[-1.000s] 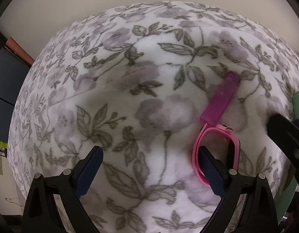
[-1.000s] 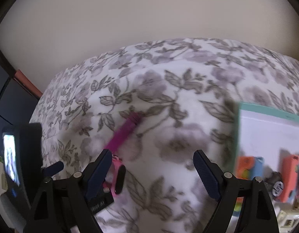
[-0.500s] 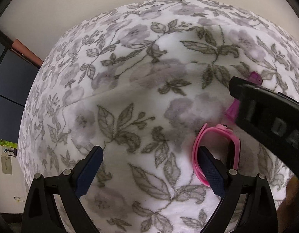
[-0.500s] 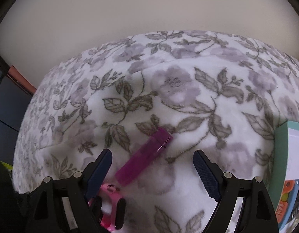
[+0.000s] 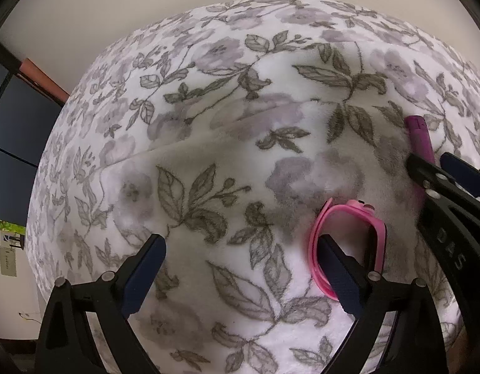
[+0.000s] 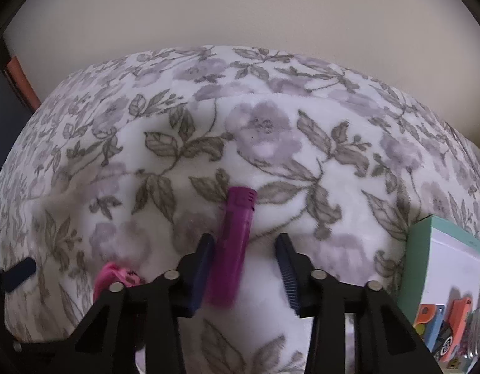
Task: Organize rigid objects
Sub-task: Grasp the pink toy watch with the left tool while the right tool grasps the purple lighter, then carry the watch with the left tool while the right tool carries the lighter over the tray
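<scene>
Now, over on the left, our left gripper (image 5: 240, 268) hangs low above the floral blanket (image 5: 227, 143) with its fingers spread wide and nothing between them; we read that as waiting its turn. Its right finger (image 5: 339, 277) sits in front of the pink band (image 5: 317, 243), a looped strap lying on the blanket, so the loop's near side is covered and we can't say whether the pad touches it. Moving right, the purple lighter (image 6: 235, 243) lies lengthwise on the blanket, pointing away from us, and our right gripper (image 6: 247, 268) straddles its near half, lined up along its length, which looks like the setup for a pinch across the narrow sides. The left pad (image 6: 202, 268) is at or against the lighter's side; the right one stands clear with blanket showing in the gap, so the jaws are partly closed but not yet clamping it, as far as this blurred view lets us judge. The lighter's near end is lost behind the gripper body. Far right, the teal-edged box (image 6: 419, 265) is cut off by the frame, with small colourful toys (image 6: 445, 327) inside that we can't make out; likely that's where the rigid things belong
</scene>
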Demonstrator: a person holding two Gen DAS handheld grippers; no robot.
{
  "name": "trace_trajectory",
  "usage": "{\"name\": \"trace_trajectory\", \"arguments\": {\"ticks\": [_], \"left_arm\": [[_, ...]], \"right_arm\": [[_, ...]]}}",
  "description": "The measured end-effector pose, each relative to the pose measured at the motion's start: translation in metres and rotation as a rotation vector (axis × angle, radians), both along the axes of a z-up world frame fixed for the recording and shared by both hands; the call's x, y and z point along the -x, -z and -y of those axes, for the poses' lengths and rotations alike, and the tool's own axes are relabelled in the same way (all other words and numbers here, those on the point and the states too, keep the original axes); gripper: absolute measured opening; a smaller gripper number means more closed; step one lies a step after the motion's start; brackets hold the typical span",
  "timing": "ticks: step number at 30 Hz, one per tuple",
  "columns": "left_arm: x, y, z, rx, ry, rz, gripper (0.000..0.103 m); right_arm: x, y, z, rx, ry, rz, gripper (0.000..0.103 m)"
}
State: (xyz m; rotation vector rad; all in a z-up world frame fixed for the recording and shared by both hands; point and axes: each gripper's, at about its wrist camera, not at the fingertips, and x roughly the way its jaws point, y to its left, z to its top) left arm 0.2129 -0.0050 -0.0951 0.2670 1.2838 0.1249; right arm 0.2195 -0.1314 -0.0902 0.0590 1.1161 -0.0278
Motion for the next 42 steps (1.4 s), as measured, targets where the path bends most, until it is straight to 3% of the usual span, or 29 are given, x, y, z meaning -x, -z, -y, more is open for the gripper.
{"name": "trace_trajectory", "arguments": {"ticks": [1,4,7,9,12,15,27,42], "left_arm": [[0.0,0.0,0.002,0.003,0.007,0.0,0.093],[0.004,-0.004,0.01,0.033,0.027,-0.004,0.073],[0.008,-0.006,0.02,0.053,0.071,-0.003,0.048],[0.01,-0.006,0.026,0.076,0.094,-0.006,0.024],[0.013,-0.006,0.034,0.085,0.123,-0.001,0.009],[0.016,-0.006,0.041,0.063,0.141,0.012,0.008],[0.037,-0.017,0.032,0.1,0.065,0.012,0.006],[0.103,-0.089,0.06,0.188,0.127,0.139,0.006]], "right_arm": [[0.004,0.0,0.002,-0.001,-0.006,0.001,0.032],[0.012,-0.001,0.006,-0.002,-0.015,0.001,0.023],[0.022,-0.001,0.007,0.005,-0.032,-0.005,0.021],[0.029,-0.001,0.009,0.009,-0.037,-0.008,0.021],[0.039,-0.002,0.016,-0.01,-0.027,-0.012,0.021],[0.049,-0.003,0.017,-0.005,-0.027,-0.022,0.021],[0.096,-0.016,0.026,-0.055,-0.007,-0.042,0.021],[0.177,-0.075,0.061,-0.084,0.063,0.021,0.021]]}}
